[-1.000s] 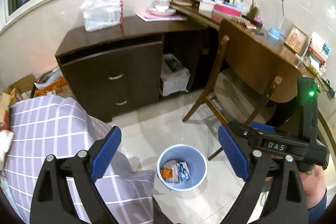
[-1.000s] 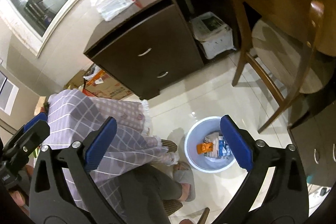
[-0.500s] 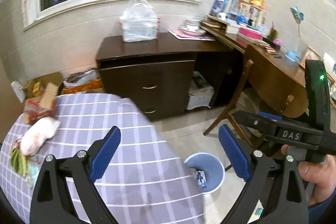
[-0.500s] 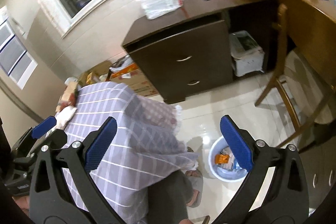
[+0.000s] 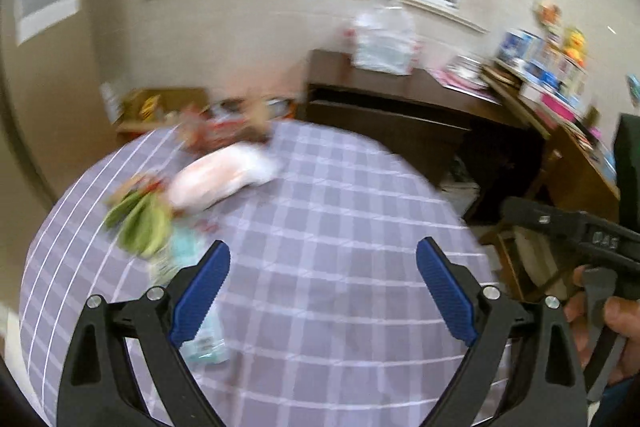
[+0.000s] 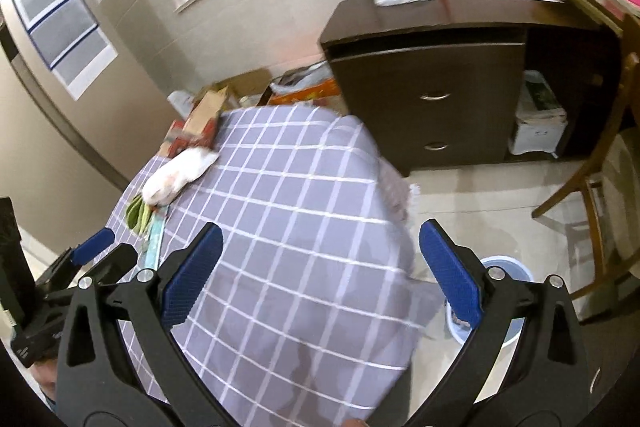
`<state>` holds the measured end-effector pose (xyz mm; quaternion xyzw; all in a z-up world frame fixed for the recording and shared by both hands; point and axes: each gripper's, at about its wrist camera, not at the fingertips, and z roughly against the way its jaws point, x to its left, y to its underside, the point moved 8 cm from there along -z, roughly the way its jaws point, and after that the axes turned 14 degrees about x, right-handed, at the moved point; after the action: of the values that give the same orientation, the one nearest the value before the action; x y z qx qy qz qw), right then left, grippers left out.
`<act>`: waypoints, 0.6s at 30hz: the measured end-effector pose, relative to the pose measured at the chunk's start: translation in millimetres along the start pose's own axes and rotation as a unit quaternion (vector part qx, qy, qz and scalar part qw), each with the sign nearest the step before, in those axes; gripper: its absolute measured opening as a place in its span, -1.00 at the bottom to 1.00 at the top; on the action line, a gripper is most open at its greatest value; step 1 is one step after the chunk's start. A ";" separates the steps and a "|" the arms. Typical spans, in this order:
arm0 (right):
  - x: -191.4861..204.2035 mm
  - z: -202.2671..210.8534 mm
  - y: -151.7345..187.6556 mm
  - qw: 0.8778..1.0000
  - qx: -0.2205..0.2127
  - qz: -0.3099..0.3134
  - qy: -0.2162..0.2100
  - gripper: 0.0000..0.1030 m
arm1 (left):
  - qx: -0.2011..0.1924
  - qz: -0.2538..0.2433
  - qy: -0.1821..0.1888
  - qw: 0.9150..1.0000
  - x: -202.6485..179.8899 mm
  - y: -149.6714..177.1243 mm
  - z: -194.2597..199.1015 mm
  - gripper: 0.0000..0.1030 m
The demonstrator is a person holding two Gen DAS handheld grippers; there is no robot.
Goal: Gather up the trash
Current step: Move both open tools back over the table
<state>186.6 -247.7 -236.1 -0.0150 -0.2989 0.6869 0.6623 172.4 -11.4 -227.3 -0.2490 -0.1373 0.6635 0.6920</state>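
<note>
1. Left gripper and right gripper (both empty) hover wide open above the purple checked tablecloth.
2. Crumpled white wrapper and green packet lie near its far edge.
3. Pale blue round bin stands on the floor.

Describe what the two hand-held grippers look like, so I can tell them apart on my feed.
Both look identical: the left hand-held gripper and right hand-held gripper have black angular frames, silver pivot bolts and ribbed blue finger pads. The right one's body carries white "DAS" lettering.
</note>
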 end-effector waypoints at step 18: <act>97.8 -55.3 9.1 0.995 0.054 0.082 -0.011 0.88 | 0.075 0.036 -0.051 0.995 83.6 35.3 -58.9 0.46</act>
<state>189.4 -135.8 -248.7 0.0037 -0.2666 0.7539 0.6004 179.9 61.4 -307.0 -0.1672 -0.1127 0.7083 0.6765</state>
